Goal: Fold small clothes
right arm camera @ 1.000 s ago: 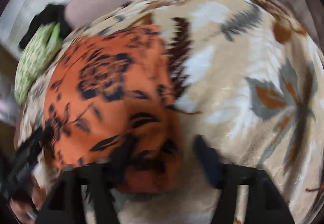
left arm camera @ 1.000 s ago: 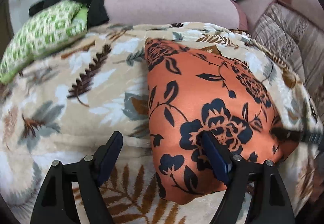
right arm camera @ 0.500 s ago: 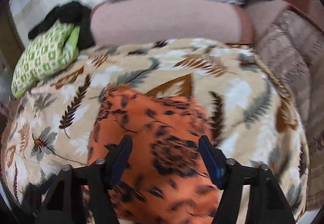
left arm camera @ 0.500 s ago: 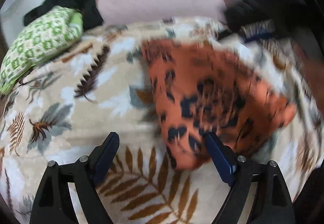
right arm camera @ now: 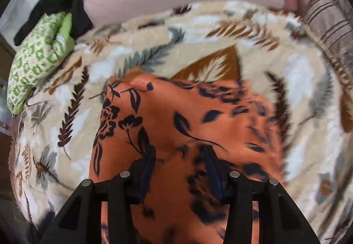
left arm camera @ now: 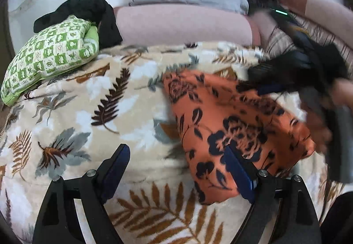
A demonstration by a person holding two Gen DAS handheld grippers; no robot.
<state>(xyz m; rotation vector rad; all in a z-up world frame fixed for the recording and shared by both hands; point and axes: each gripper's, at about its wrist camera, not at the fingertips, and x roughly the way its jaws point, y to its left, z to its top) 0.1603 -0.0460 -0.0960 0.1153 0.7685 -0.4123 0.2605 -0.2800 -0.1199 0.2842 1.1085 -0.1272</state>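
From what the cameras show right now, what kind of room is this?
Most likely a bedroom at home, and the work surface seems to be a bed. A plush leaf-patterned blanket covers it, pillows are stacked at the far end by the wall, and the orange floral garment lies on top.

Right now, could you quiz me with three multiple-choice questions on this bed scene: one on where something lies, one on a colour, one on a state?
1. Where does the green-checked cushion lie?
A. Far left of the leaf blanket
B. On the orange garment
C. Between the left fingers

2. What colour is the flower print on the orange garment?
A. White
B. Black
C. Green

3. How does the left gripper stand?
A. Clamped on the cushion
B. Wide open, nothing gripped
C. Shut tight

Answers:
1 A, it sits at the blanket's far left edge.
2 B, dark blooms on orange.
3 B, its fingers stand apart over blanket and garment edge.
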